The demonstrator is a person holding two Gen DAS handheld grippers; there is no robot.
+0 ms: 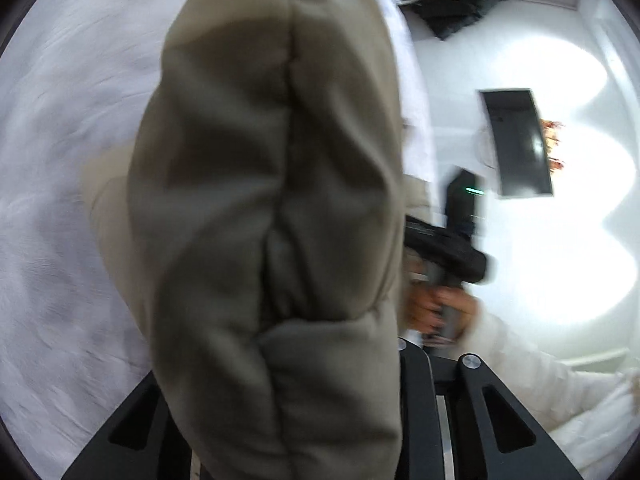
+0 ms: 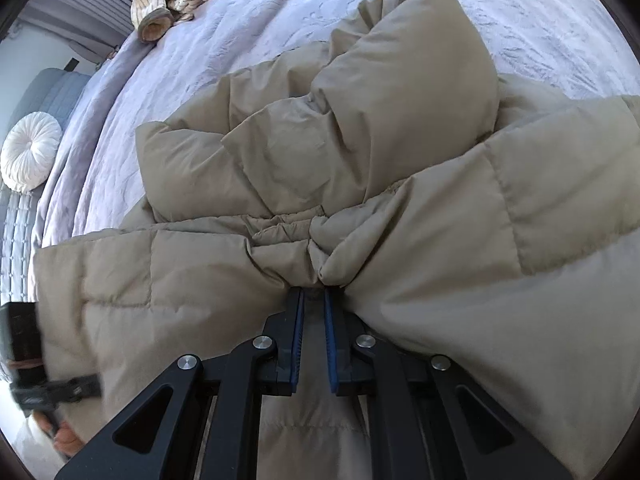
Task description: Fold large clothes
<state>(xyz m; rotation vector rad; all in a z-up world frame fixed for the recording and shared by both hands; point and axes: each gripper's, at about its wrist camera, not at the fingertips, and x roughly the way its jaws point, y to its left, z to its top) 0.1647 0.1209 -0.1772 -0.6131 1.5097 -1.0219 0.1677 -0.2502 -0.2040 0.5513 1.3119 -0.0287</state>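
On the bed [image 2: 120, 128], a jacket [image 2: 360, 168] is lying, no label readable.
Right gripper [image 2: 314, 292] fingers are clamping a fold; left fingers are hidden behind cloth, state unclear; only the left view is showing a screen [image 1: 518, 142].

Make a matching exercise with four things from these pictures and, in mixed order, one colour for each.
Things:
1. puffer jacket
2. bed cover
3. round cushion
4. pads on the right gripper

Colours:
A. white
B. blue
C. beige
D. pale lilac

Pairs: 1-C, 2-D, 3-A, 4-B
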